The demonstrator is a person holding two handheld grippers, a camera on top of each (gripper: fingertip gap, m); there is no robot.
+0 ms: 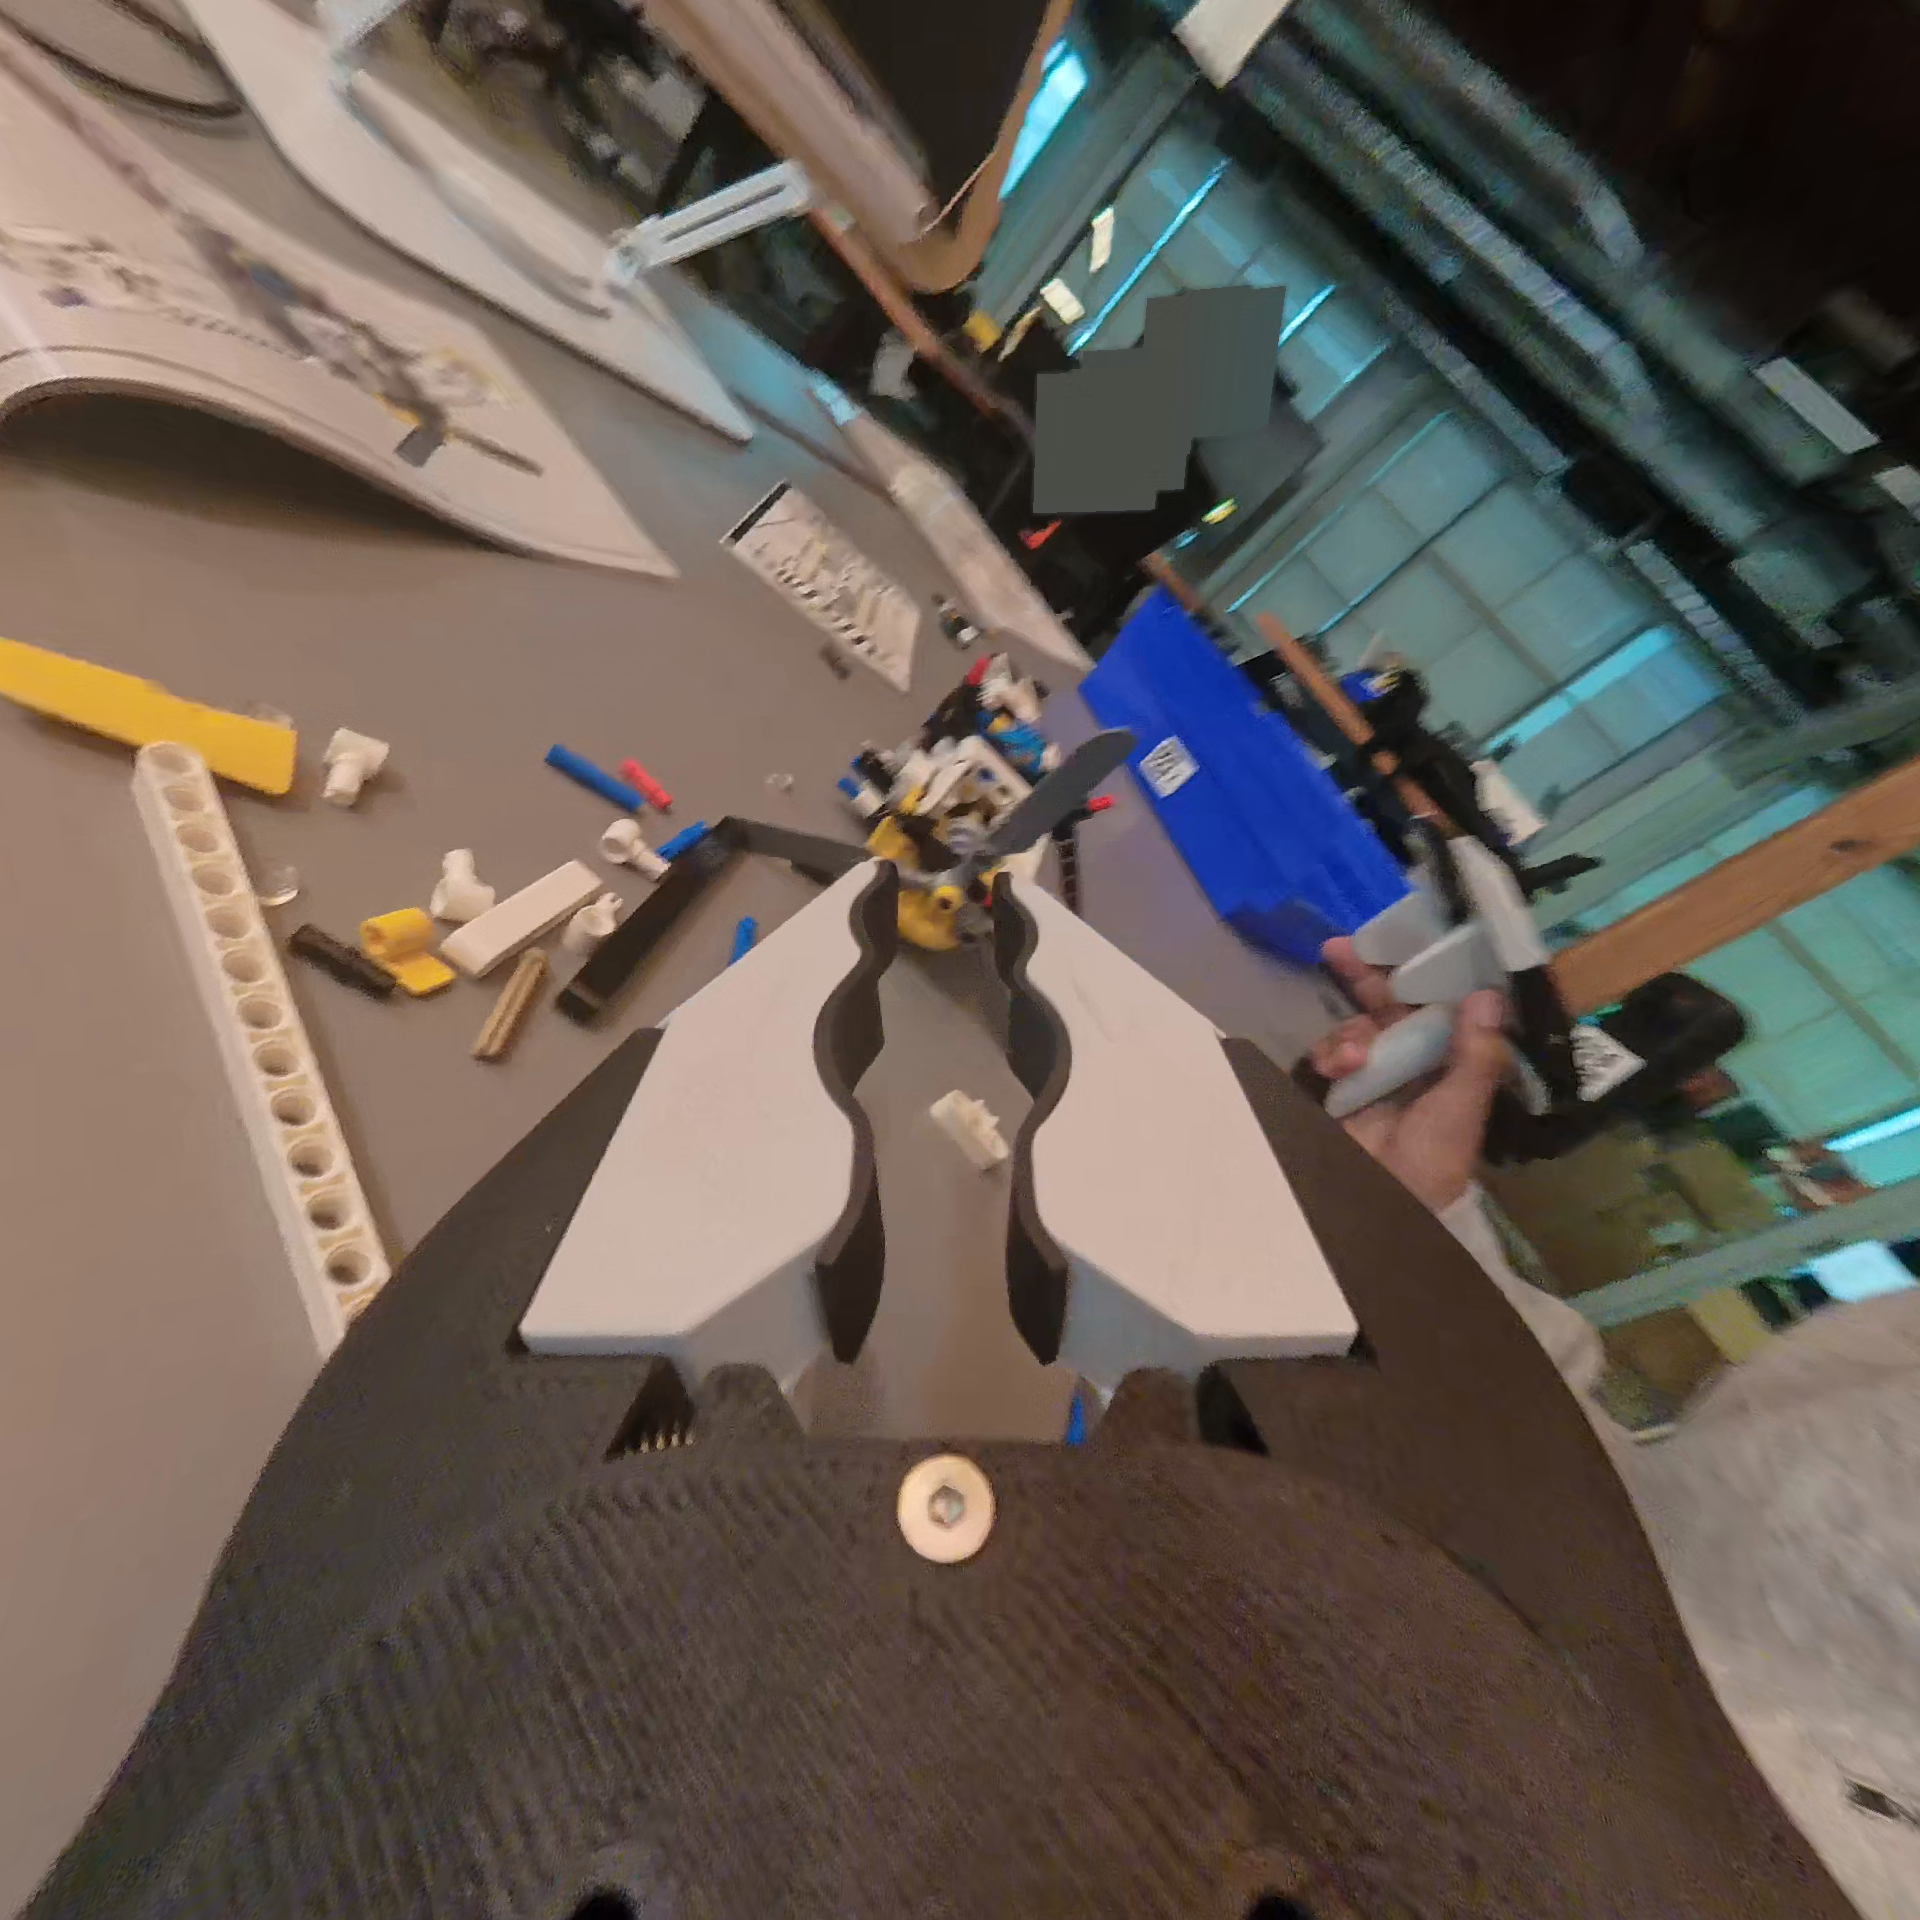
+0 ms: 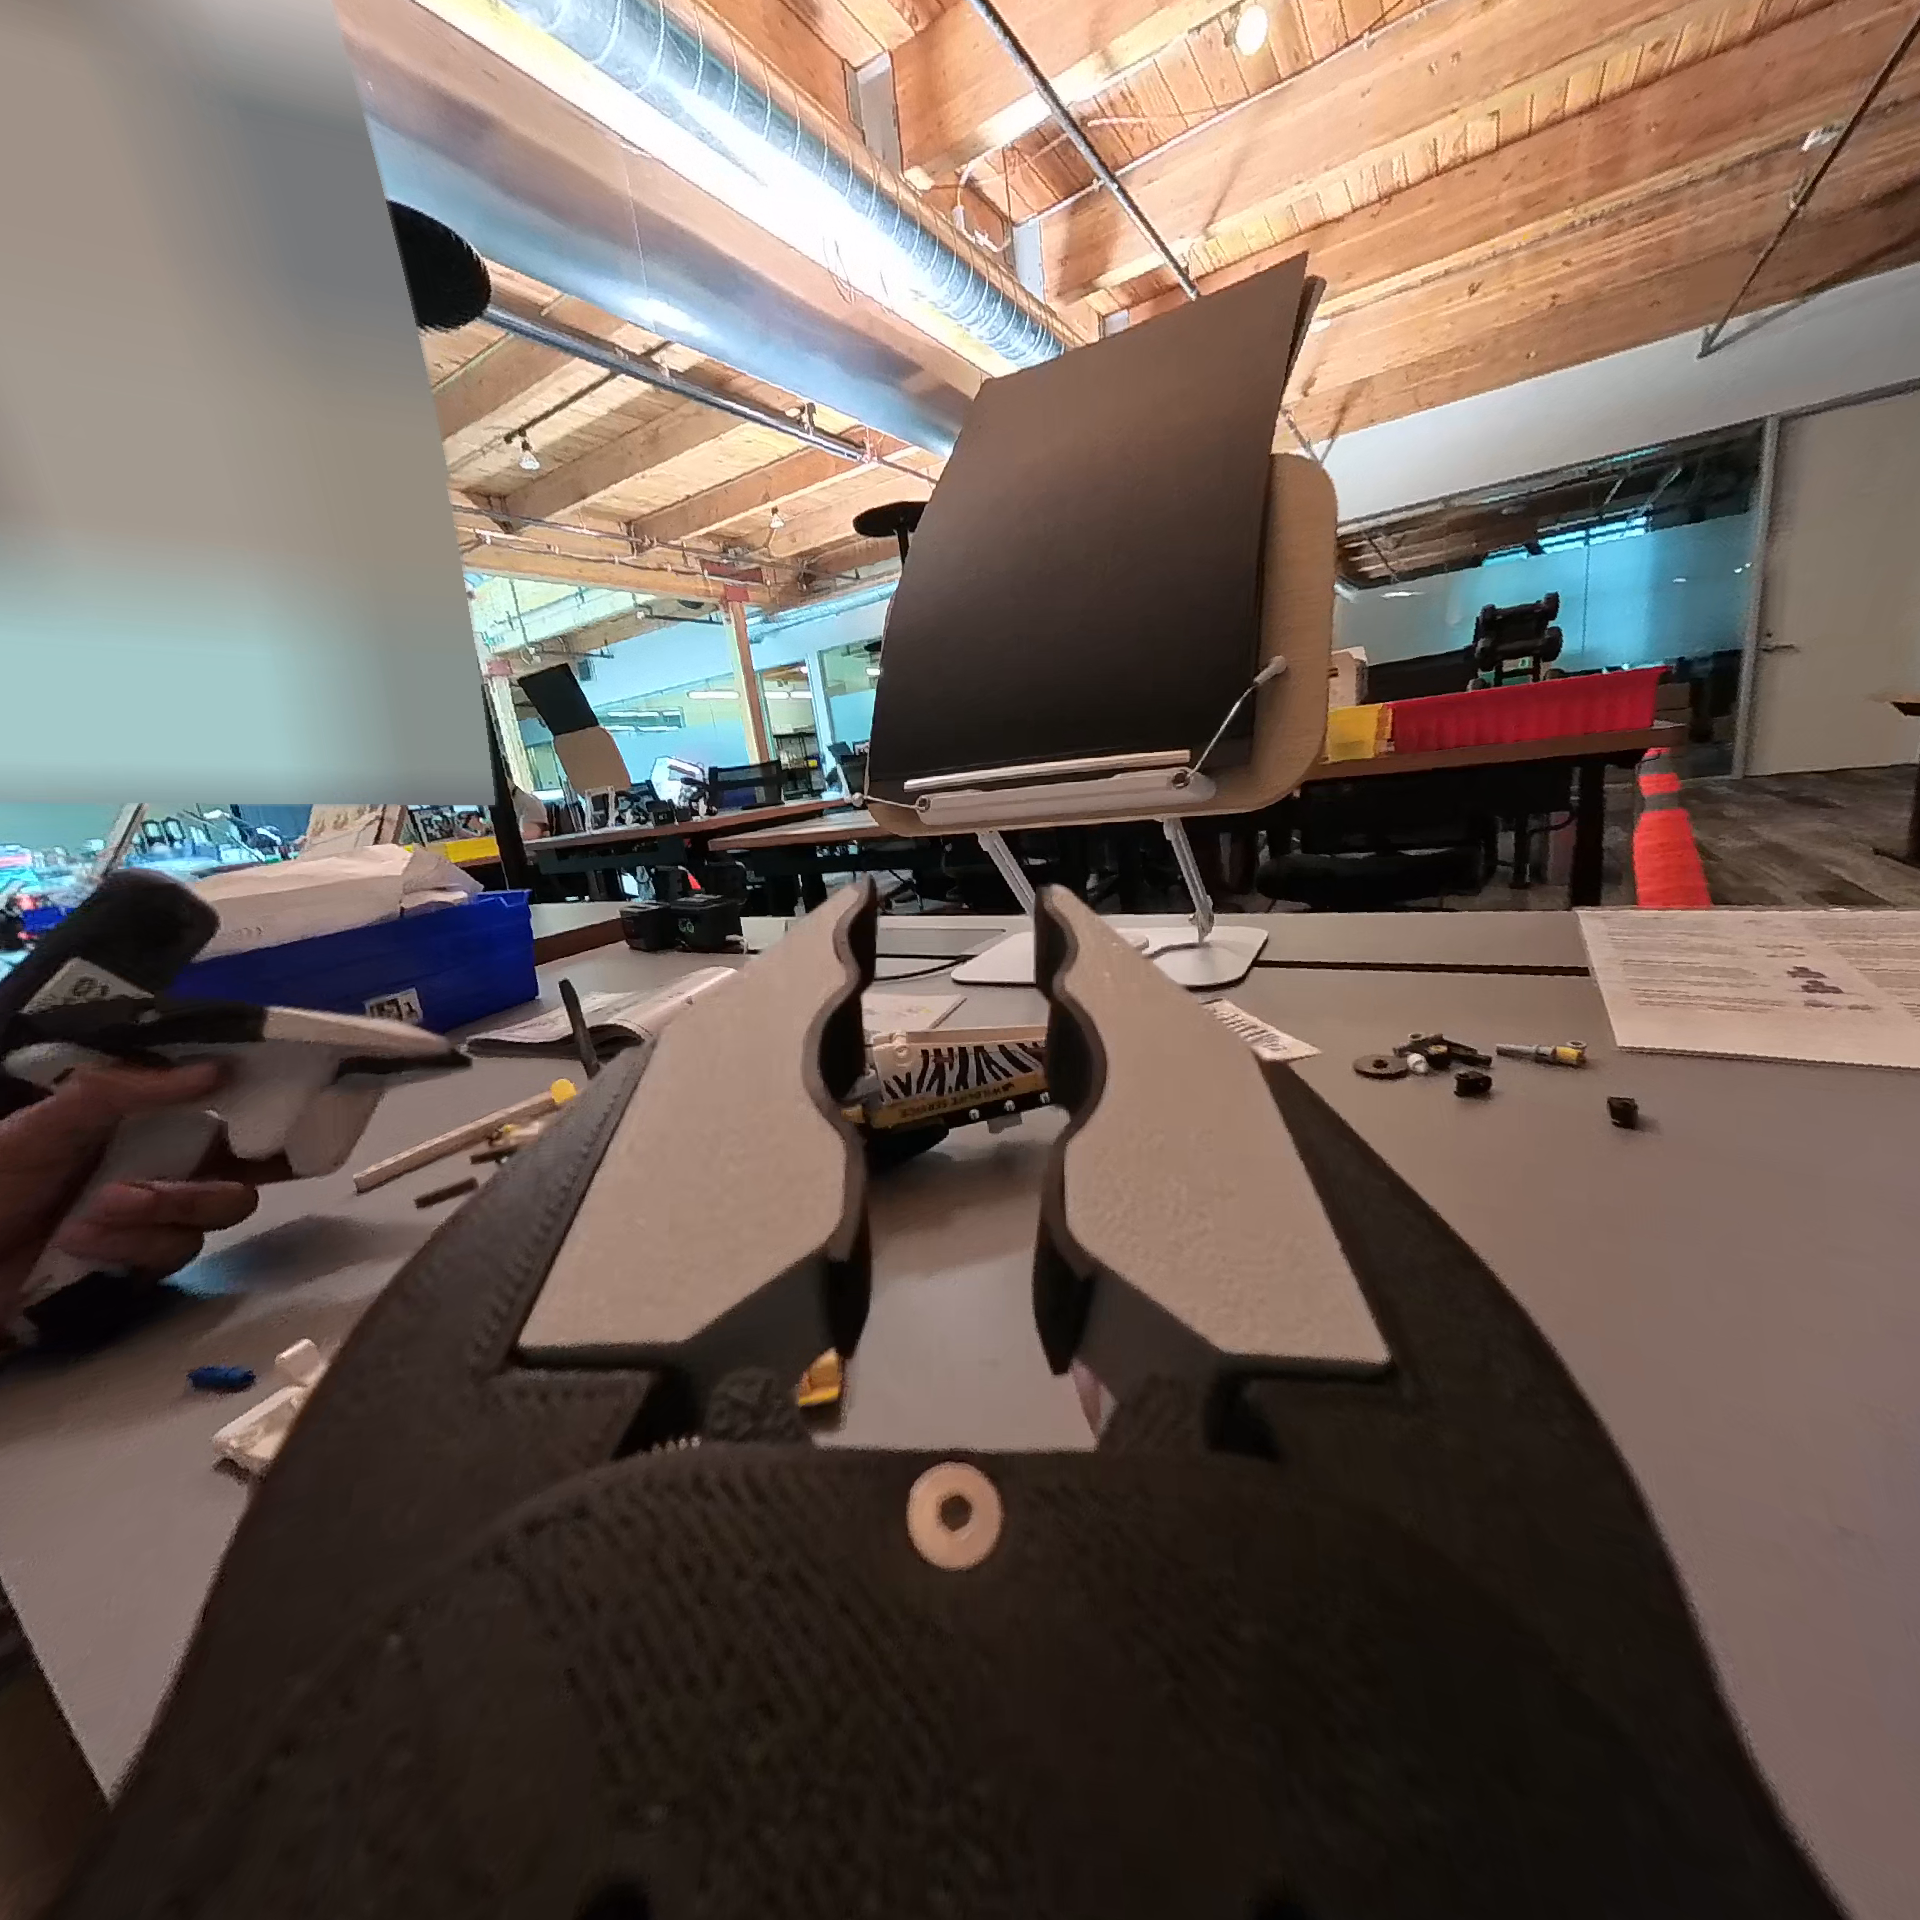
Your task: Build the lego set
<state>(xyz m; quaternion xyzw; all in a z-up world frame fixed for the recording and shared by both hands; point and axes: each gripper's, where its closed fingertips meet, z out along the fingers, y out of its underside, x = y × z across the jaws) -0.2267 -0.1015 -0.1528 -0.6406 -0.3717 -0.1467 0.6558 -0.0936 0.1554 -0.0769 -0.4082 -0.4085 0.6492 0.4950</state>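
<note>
Model (image 1: 940,831): part-built, resting mid-surface ahead of both tools, within easy reach
Loose pieces (image 1: 488,914): spread beside it for picking; booklet (image 1: 260,343) lies open for reference
Left tool (image 1: 940,894): open, empty
Right tool (image 2: 956,914): open, empty, aimed at model

A long white holed beam (image 1: 255,1029) and a yellow panel (image 1: 145,717) lie at the frame's left on the grey table (image 1: 312,623). A blue bin (image 1: 1236,790) sits right of centre. The model (image 2: 956,1081) shows black-and-white zebra stripes over yellow.
</note>
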